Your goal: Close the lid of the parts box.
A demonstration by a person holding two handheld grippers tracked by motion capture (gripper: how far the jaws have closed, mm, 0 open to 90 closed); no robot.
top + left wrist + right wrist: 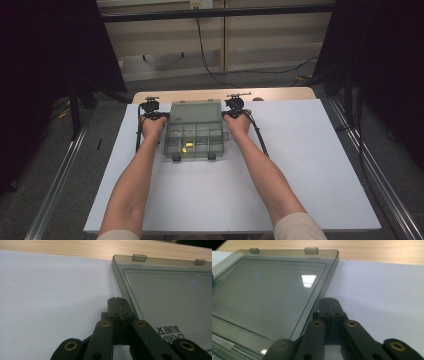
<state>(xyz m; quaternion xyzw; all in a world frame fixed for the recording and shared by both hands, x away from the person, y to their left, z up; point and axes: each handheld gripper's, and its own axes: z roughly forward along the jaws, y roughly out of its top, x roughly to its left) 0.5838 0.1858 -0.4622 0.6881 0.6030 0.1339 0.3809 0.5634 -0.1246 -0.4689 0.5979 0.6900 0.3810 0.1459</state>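
Left gripper (117,300) and right gripper (329,300): jaws pressed together, empty, flanking organizer box's open lid (196,110); seemingly poised to tip lid shut.

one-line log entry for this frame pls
left gripper: shut, beside open lid | right gripper: shut, beside lid | organizer box: open on table

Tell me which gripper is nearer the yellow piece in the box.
Left. The left gripper is by the box's left edge; the yellow piece lies left of centre, so the right gripper is farther.
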